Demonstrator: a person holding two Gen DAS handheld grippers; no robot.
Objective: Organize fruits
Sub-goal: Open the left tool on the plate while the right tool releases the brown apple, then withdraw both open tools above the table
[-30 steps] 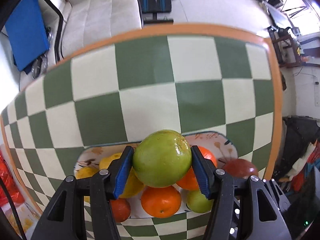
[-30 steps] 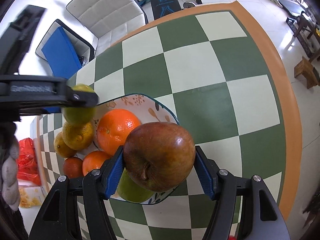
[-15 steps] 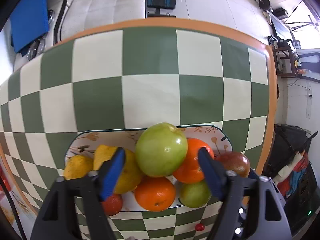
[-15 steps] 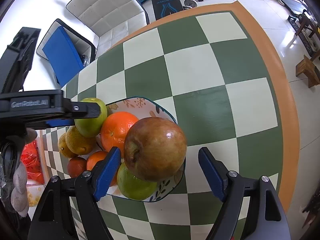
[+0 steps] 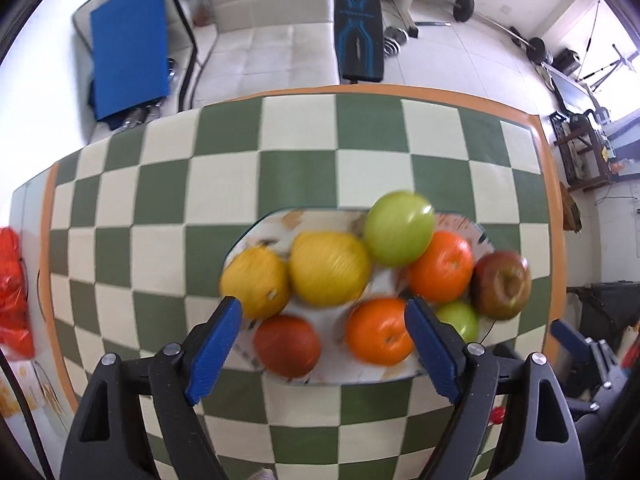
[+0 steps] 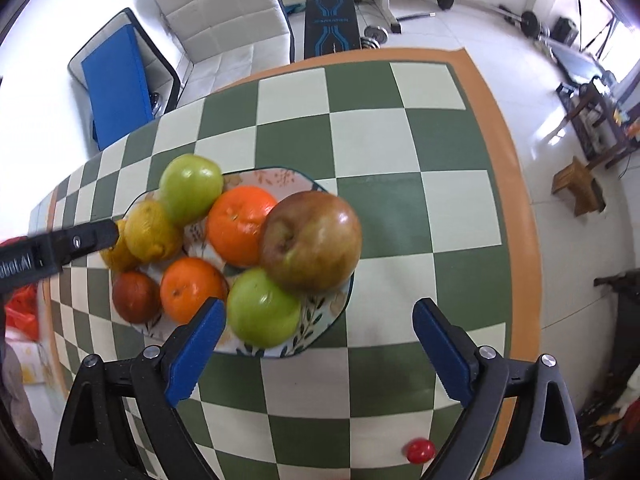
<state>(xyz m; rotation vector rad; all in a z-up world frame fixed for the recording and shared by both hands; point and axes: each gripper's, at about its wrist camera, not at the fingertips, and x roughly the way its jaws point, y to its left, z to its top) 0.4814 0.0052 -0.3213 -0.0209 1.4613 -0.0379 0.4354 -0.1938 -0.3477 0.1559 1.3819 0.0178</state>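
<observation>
Fruits all piled on plate (image 6: 320,322) | red cherry (image 6: 418,450) on cloth, well apart from plate, nearer right gripper (image 6: 316,350) | left gripper (image 5: 322,344) and right both wide open, empty

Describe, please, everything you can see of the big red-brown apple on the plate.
The red-brown apple is the largest fruit in the right wrist view, glossy, russet red shading to greenish-brown, with its dimpled stem hollow turned up and toward the camera. It sits at the plate's right edge, perched on the pile, leaning against an orange and resting on a green apple below it. Neither gripper holds it; the right gripper hangs open nearby.
</observation>
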